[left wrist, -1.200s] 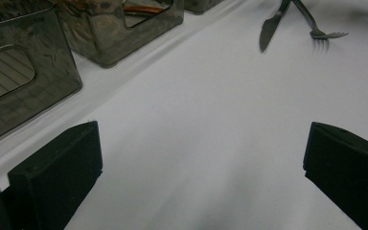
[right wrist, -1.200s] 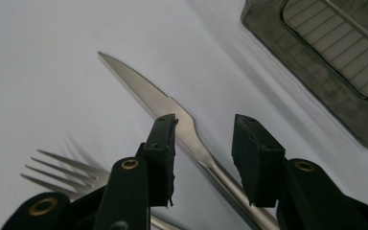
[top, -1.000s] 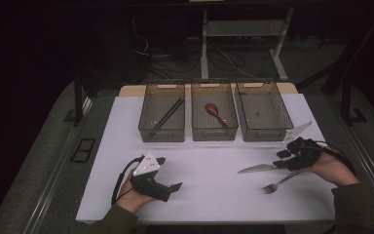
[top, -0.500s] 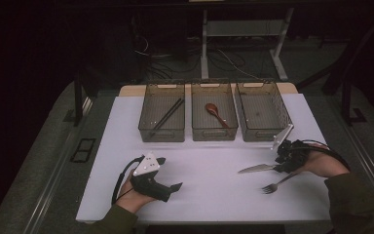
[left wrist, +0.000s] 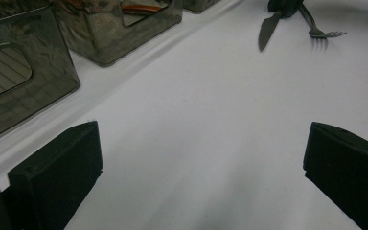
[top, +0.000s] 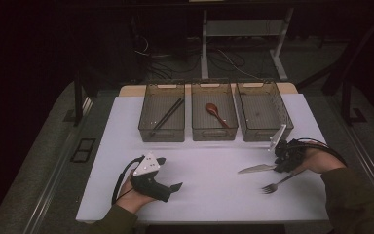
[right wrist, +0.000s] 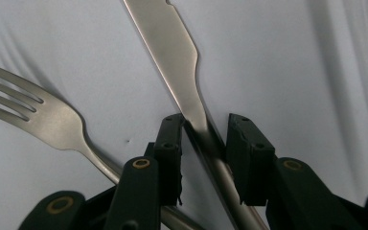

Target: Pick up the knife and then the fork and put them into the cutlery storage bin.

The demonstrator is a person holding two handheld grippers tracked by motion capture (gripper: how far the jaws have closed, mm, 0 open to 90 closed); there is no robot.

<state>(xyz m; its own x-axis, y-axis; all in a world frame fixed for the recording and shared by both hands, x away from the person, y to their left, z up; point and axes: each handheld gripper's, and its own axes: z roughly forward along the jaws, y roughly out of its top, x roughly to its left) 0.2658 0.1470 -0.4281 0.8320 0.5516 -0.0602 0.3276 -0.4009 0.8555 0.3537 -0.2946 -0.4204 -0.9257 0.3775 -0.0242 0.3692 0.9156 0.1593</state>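
Right gripper view shows the knife (right wrist: 187, 91) lying on the white counter (right wrist: 316, 72), its handle between the right tool (right wrist: 205, 139), whose jaws have just been closing around it without clearly pinching. A fork (right wrist: 52, 120) lies just beside. The left tool (top: 175, 186) rests spread wide.

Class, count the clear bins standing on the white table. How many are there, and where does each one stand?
3, in a row at the table's far edge: the left bin holds chopsticks, the middle bin a red spoon, and the right bin looks empty.
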